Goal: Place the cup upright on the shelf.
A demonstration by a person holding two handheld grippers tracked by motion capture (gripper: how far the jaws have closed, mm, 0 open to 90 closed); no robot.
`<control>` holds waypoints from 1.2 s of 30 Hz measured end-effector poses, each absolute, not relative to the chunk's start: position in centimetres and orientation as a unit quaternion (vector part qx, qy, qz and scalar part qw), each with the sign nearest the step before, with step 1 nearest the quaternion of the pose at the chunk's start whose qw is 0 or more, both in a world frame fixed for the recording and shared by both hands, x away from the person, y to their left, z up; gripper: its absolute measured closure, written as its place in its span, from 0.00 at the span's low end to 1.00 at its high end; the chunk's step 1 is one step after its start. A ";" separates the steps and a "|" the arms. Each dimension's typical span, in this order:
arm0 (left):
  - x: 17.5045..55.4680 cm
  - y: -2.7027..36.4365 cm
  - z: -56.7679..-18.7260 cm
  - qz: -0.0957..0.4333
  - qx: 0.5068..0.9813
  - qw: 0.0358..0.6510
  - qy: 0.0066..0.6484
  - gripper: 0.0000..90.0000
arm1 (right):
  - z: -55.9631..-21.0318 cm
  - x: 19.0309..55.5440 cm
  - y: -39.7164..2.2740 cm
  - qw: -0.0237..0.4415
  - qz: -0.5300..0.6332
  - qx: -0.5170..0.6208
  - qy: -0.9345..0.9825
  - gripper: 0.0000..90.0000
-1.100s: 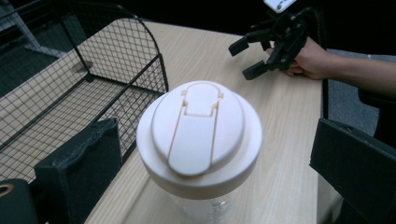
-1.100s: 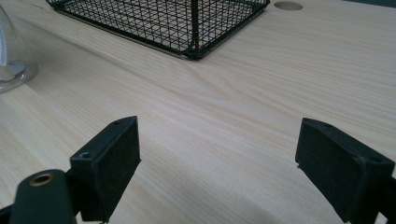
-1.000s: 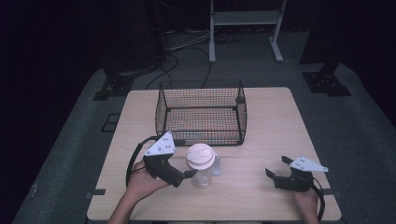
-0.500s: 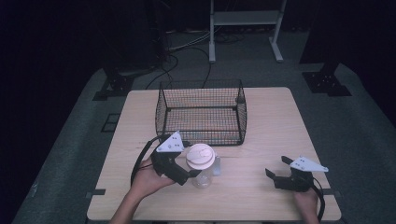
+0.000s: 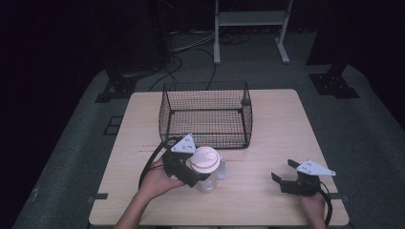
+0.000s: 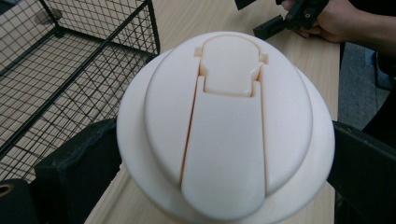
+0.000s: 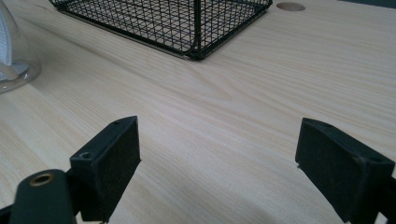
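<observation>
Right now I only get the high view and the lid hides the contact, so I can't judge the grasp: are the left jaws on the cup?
Observer: Yes. In the left gripper view a black jaw sits on either side of the cup's white lid, close against its rim.
Operator: Is the right gripper holding anything?
Observer: No. The right gripper is wide open, with only bare table between its jaws.
Operator: Is the lid's flap shut?
Observer: It looks shut: the flap lies flush in the lid.
Operator: Where's the basket?
Observer: The wire basket stands close behind the cup.
</observation>
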State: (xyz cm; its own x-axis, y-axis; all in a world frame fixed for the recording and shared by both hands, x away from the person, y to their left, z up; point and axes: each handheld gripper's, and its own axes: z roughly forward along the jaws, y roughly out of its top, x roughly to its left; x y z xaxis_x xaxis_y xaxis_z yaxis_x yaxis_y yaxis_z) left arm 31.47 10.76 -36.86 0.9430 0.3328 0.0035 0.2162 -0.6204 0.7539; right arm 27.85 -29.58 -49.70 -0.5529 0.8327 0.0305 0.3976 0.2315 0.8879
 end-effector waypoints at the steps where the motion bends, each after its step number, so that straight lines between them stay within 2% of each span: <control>1: 31.5 10.8 -36.9 0.072 0.897 0.408 0.153 0.01 | -49.7 27.9 -29.6 0.234 0.465 0.410 0.749 0.14; 14: 31.9 9.5 -37.3 0.067 0.907 0.386 0.153 0.01 | -49.7 27.8 -29.6 0.232 0.468 0.407 0.749 0.14; 17: 32.0 9.3 -37.2 0.066 0.911 0.379 0.150 0.05 | -49.7 27.8 -29.6 0.233 0.469 0.406 0.749 0.14; 22: 32.0 9.1 -37.0 0.065 0.914 0.369 0.155 0.05 | -49.7 27.8 -29.6 0.232 0.469 0.406 0.749 0.14; 29: 32.0 8.6 -36.3 0.073 0.925 0.343 0.148 0.05 | -49.7 27.8 -29.7 0.232 0.471 0.404 0.749 0.14; 36: 32.4 8.5 -34.9 0.072 0.924 0.347 0.145 0.05 | -49.7 27.8 -29.7 0.232 0.471 0.404 0.749 0.14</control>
State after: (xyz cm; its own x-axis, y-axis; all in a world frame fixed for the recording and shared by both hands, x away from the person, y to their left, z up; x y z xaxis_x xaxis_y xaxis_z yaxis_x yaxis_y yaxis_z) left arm 32.39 8.48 -34.93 0.9475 0.3181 0.0331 0.2175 -0.7166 0.6627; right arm 27.81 -29.67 -49.68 -0.5664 0.8235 0.0324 0.3863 0.2306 0.8931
